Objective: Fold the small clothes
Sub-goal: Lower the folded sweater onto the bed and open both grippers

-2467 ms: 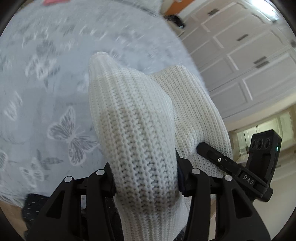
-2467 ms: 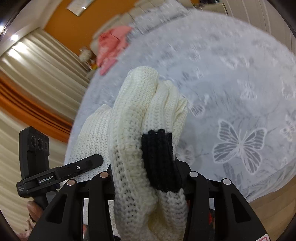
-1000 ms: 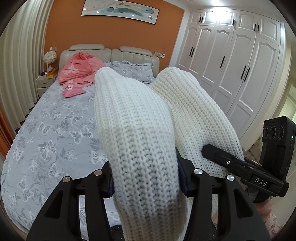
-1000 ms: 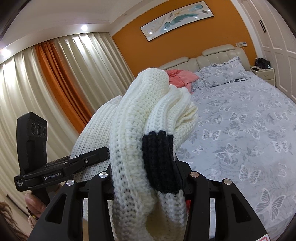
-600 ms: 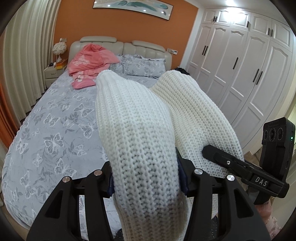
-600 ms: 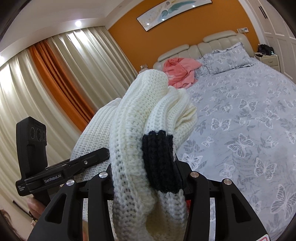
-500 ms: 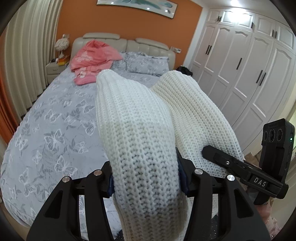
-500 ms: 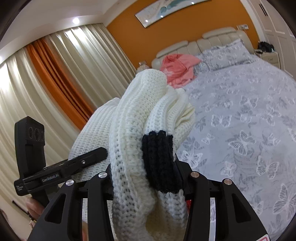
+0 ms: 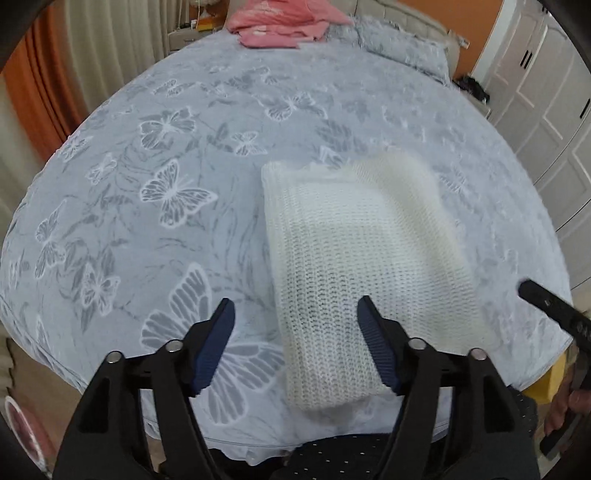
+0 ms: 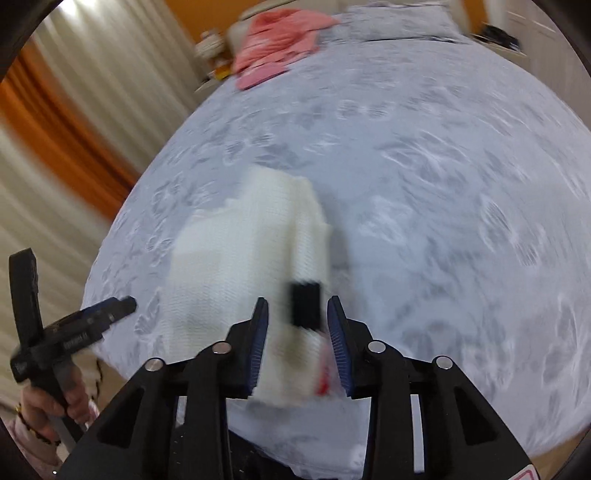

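A white knitted garment [image 9: 362, 258] lies folded on the grey butterfly bedspread [image 9: 166, 177] near the bed's front edge. My left gripper [image 9: 295, 343] is open just above its near left end, holding nothing. In the right wrist view the same garment [image 10: 240, 266] is blurred, with a black patch [image 10: 306, 303] at its near right end. My right gripper [image 10: 297, 339] is open around that end, its fingers apart from the cloth.
A pink garment [image 9: 280, 18] lies by the pillows [image 9: 399, 48] at the head of the bed. White wardrobe doors [image 9: 546, 85] stand to the right, curtains [image 10: 74, 110] to the left. The other gripper shows at each view's edge.
Both grippers held the garment up, shut on it. Now they have swung down, opened and let it go, and it lies on the bed.
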Motion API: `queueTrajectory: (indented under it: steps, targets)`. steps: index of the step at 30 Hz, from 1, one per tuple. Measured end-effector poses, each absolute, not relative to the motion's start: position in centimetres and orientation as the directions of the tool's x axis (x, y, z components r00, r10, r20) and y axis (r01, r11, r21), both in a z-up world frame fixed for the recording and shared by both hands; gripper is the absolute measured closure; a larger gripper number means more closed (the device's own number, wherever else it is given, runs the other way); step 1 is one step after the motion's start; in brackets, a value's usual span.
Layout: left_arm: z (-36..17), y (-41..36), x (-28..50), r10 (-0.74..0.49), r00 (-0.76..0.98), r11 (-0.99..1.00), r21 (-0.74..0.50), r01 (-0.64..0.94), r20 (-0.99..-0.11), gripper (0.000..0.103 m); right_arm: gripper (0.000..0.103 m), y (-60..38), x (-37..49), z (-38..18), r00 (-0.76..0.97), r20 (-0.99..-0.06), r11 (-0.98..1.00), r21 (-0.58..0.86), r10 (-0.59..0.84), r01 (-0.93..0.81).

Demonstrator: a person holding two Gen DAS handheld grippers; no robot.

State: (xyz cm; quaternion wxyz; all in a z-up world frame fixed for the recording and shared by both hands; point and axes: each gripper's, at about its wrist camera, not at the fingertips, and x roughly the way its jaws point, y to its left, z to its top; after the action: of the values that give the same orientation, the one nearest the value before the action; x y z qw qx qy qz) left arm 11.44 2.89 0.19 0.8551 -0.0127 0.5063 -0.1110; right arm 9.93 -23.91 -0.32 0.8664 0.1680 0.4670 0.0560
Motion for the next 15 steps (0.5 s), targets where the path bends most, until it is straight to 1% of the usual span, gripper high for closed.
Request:
queueTrajectory:
  steps: [1, 2, 4, 5, 7, 9, 10, 11, 12, 15]
  targets:
    - [0.4, 2.6, 11.5, -0.2, 0.469, 0.976, -0.13, 0.176, -0.861, 0.034, 0.058, -23.4, 11.3, 0.0, 0.556, -0.786, 0.935, 0.352, 0.27, 0.044]
    - [0.7, 2.0, 11.4, -0.188, 0.477, 0.977, -0.116, 0.178, -0.859, 0.034, 0.05, -22.9, 12.4, 0.1, 0.551, -0.785, 0.932, 0.36, 0.284, 0.034]
    - [0.9, 1.0, 11.5, -0.173, 0.478, 0.978, -0.092, 0.188, -0.861, 0.03, 0.048, -22.1, 14.9, -0.3, 0.529, -0.788, 0.923, 0.384, 0.314, 0.024]
    - [0.9, 0.4, 11.5, -0.166, 0.479, 0.977, -0.076, 0.201, -0.862, 0.03, 0.048, -21.6, 16.6, -1.1, 0.504, -0.803, 0.924, 0.382, 0.318, 0.026]
    - [0.7, -0.2, 11.8, -0.155, 0.481, 0.975, -0.054, 0.217, -0.863, 0.029, 0.048, -20.9, 19.0, -2.9, 0.455, -0.843, 0.936, 0.347, 0.286, 0.054]
    - [0.1, -0.6, 11.9, -0.147, 0.47, 0.973, -0.042, 0.227, -0.87, 0.029, 0.048, -20.9, 20.3, -4.3, 0.423, -0.864, 0.937, 0.34, 0.275, 0.084]
    - [-0.1, -0.7, 12.0, -0.149, 0.464, 0.972, -0.043, 0.231, -0.873, 0.029, 0.051, -21.0, 21.0, -5.3, 0.403, -0.87, 0.931, 0.35, 0.283, 0.103]
    - [-0.4, -0.8, 12.0, -0.151, 0.457, 0.972, -0.047, 0.231, -0.877, 0.029, 0.073, -21.3, 21.3, -5.8, 0.397, -0.872, 0.928, 0.355, 0.286, 0.112]
    - [-0.6, -0.8, 12.1, -0.155, 0.45, 0.971, -0.052, 0.232, -0.88, 0.029, 0.085, -21.5, 21.4, -6.1, 0.394, -0.872, 0.926, 0.361, 0.291, 0.114]
    - [-1.4, -1.0, 12.4, -0.161, 0.431, 0.969, -0.059, 0.241, -0.888, 0.029, 0.085, -22.4, 20.5, -4.6, 0.468, -0.84, 0.921, 0.369, 0.275, 0.121]
